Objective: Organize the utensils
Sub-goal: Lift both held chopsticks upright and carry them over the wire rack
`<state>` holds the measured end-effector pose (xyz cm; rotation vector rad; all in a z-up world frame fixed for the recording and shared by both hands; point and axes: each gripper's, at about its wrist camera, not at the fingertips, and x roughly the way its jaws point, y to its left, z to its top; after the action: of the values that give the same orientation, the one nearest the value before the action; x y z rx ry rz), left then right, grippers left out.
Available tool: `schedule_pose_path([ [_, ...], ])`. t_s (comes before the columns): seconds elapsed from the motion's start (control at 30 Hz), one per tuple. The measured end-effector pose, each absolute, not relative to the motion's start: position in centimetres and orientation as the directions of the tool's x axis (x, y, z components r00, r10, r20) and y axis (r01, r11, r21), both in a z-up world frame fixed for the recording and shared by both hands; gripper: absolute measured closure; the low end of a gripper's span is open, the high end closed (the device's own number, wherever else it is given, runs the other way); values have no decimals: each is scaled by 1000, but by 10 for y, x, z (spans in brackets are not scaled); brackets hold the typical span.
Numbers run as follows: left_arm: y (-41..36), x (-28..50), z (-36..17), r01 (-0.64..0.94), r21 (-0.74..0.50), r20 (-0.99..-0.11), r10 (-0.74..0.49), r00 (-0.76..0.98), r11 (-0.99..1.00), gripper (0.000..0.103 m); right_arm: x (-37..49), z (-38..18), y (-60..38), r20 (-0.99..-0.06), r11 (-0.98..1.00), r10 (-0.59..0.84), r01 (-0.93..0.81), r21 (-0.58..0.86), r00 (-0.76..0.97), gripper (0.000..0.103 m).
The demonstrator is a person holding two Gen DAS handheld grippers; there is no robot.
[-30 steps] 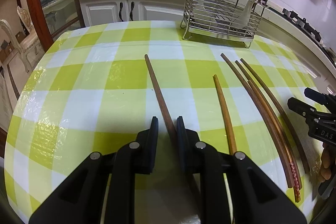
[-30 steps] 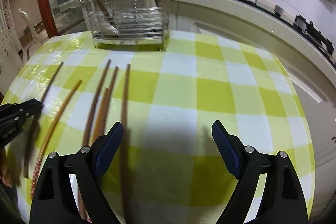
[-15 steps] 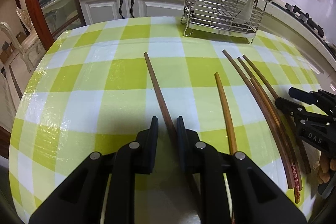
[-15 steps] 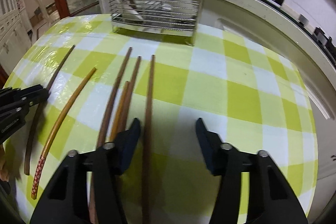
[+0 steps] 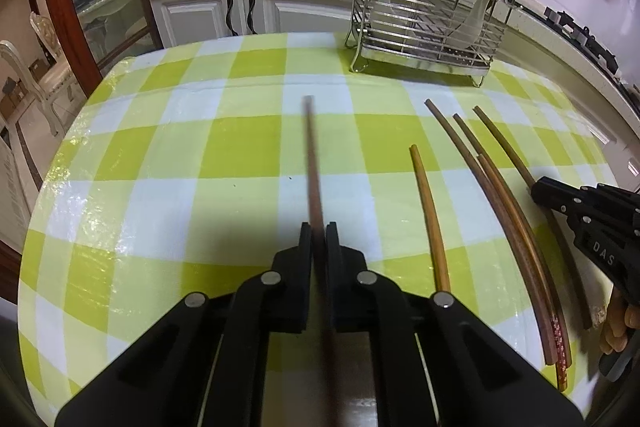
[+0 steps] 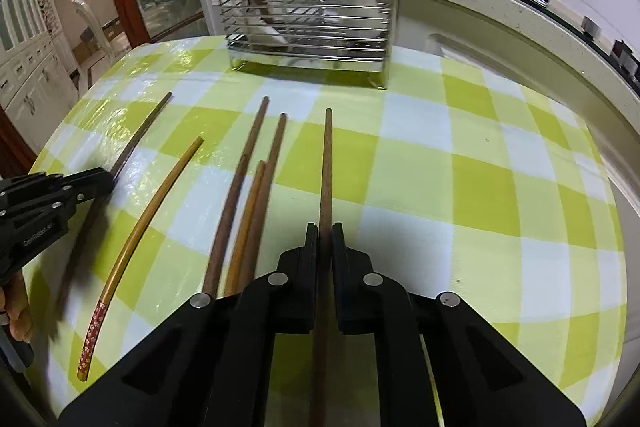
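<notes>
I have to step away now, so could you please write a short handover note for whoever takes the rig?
Left gripper: shut on a dark chopstick.
Right gripper: shut on another brown chopstick.
Four chopsticks lie loose on the checked tablecloth between the grippers, one with a red patterned end.
Wire utensil rack at the table's far edge already holds some utensils.
Left to do: rack both held chopsticks, then the four loose ones.

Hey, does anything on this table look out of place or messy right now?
Nothing spilled or broken. Loose chopsticks lie unevenly on the checked tablecloth instead of in the wire rack; one shorter chopstick sits between two darker ones.
</notes>
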<state>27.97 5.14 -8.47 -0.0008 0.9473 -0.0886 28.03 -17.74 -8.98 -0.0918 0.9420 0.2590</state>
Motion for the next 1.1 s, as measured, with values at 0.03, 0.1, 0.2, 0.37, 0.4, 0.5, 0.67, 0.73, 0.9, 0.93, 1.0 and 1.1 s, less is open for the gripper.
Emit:
schedule_pose_path([
  [0.03,52,280,-83,74,-41,-808,-76,584,996,96,281,-89,-180,-807,966,183,-254,42,562,94],
  [0.1,53,278,-80,70,-41,-802,-74,592,997,96,281,-86,-185,-799,968,188,-244,53,571,94],
  [0.2,54,277,-76,65,-44,-795,-75,603,997,96,279,-78,-190,-786,971,189,-232,59,589,94],
  [0.37,54,273,-67,58,-54,-775,-79,627,997,96,275,-65,-197,-767,972,193,-224,67,612,94],
  [0.4,54,271,-64,56,-58,-769,-80,634,997,96,274,-62,-199,-762,973,195,-222,69,617,94],
  [0.5,55,267,-55,54,-66,-750,-85,656,996,96,271,-57,-202,-752,974,194,-214,72,629,94],
  [0.67,58,257,-37,45,-81,-708,-89,700,996,96,265,-43,-207,-728,976,196,-203,79,657,94],
  [0.73,60,252,-29,42,-81,-691,-86,718,996,96,260,-36,-210,-716,977,195,-200,78,670,94],
  [0.9,62,242,-12,39,-84,-655,-85,751,996,96,252,-18,-214,-683,979,189,-190,75,705,94],
  [0.93,62,239,-8,38,-85,-647,-84,757,996,96,249,-14,-216,-675,980,187,-186,74,714,94],
  [1.0,63,234,-1,39,-84,-634,-83,769,996,96,245,-7,-218,-662,980,188,-184,77,725,94],
  [1.1,63,227,8,41,-83,-616,-83,783,996,96,237,4,-222,-643,981,186,-178,78,743,94],
])
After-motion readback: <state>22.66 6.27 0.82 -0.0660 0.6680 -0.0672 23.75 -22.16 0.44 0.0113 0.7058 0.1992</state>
